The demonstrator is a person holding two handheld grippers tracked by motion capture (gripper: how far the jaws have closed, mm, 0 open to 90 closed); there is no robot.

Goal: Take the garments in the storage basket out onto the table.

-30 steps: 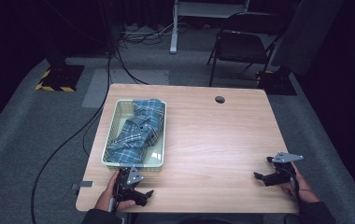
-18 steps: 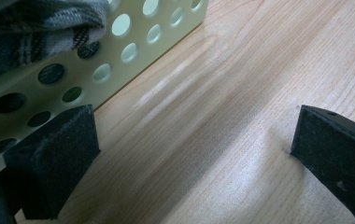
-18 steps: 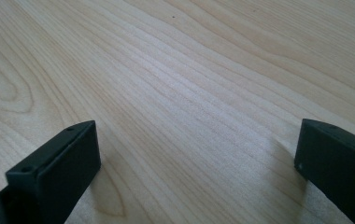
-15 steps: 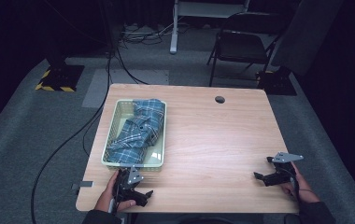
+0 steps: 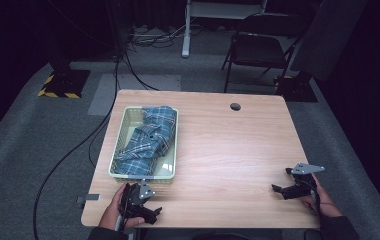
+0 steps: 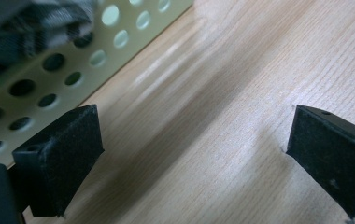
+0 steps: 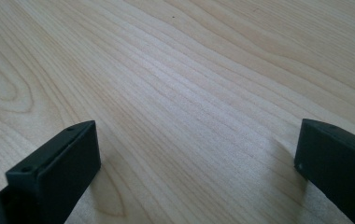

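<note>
The left gripper (image 5: 154, 210) rests released at the table's (image 5: 228, 150) 7 o'clock, just beside the basket (image 5: 119, 172) holding a plaid, probably flannel, shirt (image 5: 150, 137). The right gripper (image 5: 276, 189), also released, sits at 4 o'clock.

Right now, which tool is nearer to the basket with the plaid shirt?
The left. The left tool sits just below the basket's near rim, jaws open. The right tool rests far across the table, at its right edge.

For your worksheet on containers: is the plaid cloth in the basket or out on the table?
In. The plaid cloth lies bunched inside the basket, nothing spilling onto the table.
</note>
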